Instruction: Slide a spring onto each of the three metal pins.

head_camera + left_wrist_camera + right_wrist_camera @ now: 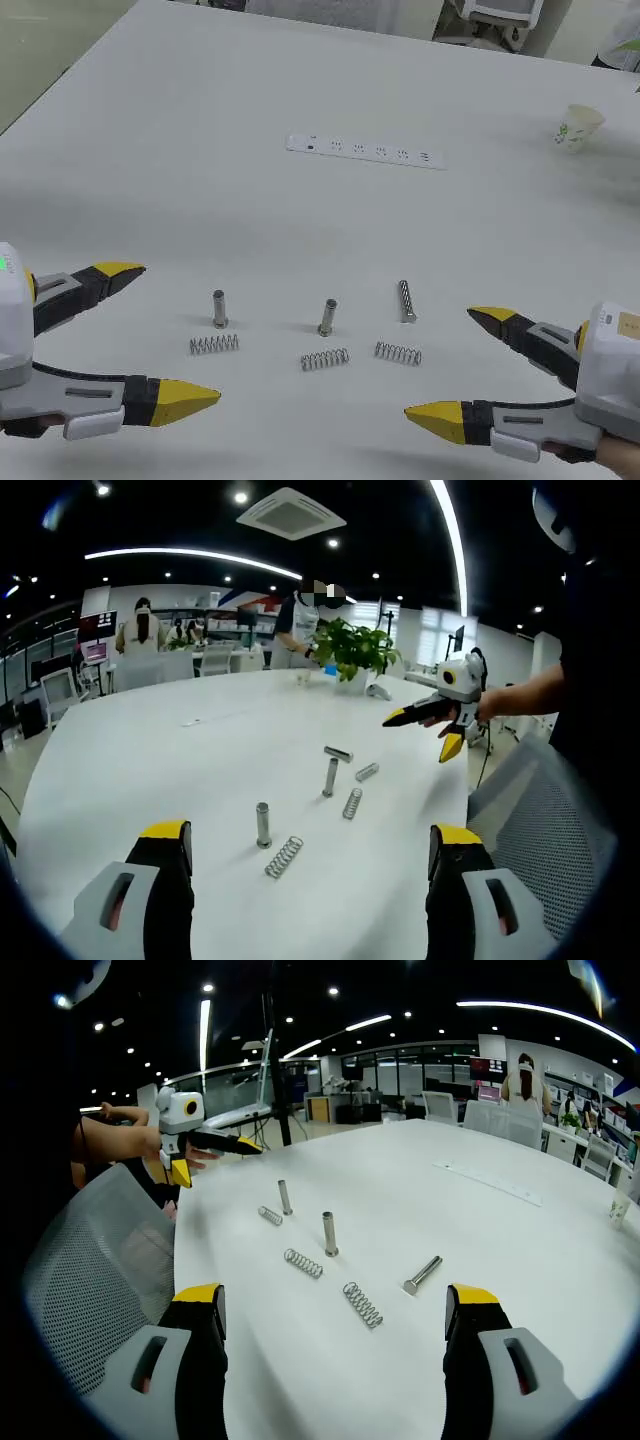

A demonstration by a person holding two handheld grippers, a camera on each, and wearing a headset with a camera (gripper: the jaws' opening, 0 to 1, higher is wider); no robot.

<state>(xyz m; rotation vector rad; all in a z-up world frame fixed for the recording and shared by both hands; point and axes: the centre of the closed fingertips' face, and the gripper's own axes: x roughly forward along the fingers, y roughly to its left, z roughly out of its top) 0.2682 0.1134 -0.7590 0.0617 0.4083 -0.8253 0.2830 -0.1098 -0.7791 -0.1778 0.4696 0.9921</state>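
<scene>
Head view, lower centre of frame: three short silver metal pins in a row on the white worktop (200,150). The left pin (219,308) and middle pin (327,316) stand upright on their wider heads. The right pin (405,300) lies on its side, as the right gripper view confirms.

One small silver coil spring lies flat just below each pin in the frame: left spring (214,344), middle spring (324,358), right spring (398,352). Each is near its pin but not touching it. No spring is on a pin yet.

The left gripper (179,332) is at lower left and the right gripper (438,361) at lower right. Both have their yellow-tipped black fingers (110,272) spread wide and hold nothing.

Judgement: the step in hand is the first spring pickup.
- Pinch the spring across its coils near one end, lightly; too hard a squeeze would likely crush it or make it pop out.
- Keep the far end of its bore clear.
- Line the spring's axis up with the upright pin and lower it over the top.
- An upright pin looks easy to tip, so steady it low down with the other gripper.
- The lying pin needs standing up first, or holding by its head and threading sideways.
- The springs may roll when nudged.
</scene>
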